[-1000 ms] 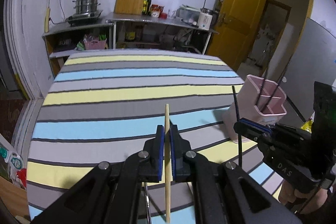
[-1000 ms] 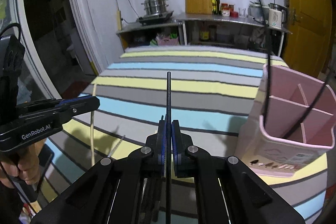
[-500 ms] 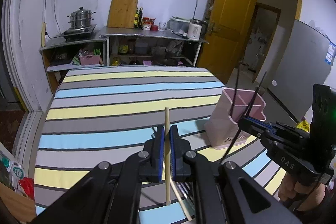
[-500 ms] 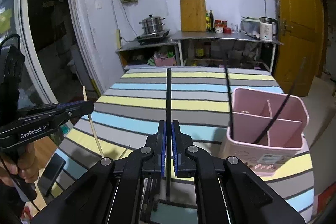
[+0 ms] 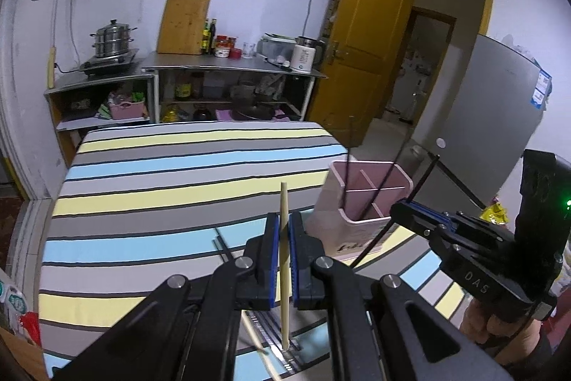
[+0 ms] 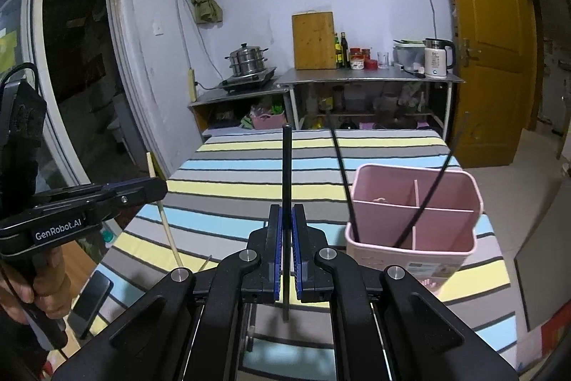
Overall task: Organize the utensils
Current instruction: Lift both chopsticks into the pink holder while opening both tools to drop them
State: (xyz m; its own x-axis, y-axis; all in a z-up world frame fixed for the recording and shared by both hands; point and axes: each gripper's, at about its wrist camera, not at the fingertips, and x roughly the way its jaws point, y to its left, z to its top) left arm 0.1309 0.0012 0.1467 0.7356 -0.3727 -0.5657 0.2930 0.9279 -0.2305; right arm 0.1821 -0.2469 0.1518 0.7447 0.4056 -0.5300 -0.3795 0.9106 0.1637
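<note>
My left gripper [image 5: 283,227] is shut on a wooden chopstick [image 5: 284,259], held upright above the striped table. My right gripper [image 6: 286,220] is shut on a black chopstick [image 6: 286,174], also upright. A pink divided utensil holder [image 6: 414,213] stands on the table's right side, to the right of both grippers, and two black chopsticks [image 6: 424,202] lean in it. The holder also shows in the left wrist view [image 5: 364,202]. The right gripper appears in the left wrist view [image 5: 407,213], next to the holder. The left gripper appears in the right wrist view [image 6: 153,188].
Loose utensils [image 5: 282,349] lie on the striped tablecloth [image 5: 160,202] below my left gripper. A phone [image 6: 89,299] lies at the table's near left corner. Kitchen shelves with a pot [image 6: 249,59] stand behind the table. A yellow door [image 6: 492,41] is at the right.
Both grippers have risen with their chopsticks. The views now look from higher and farther back, so the pink holder and table sit lower and smaller.
</note>
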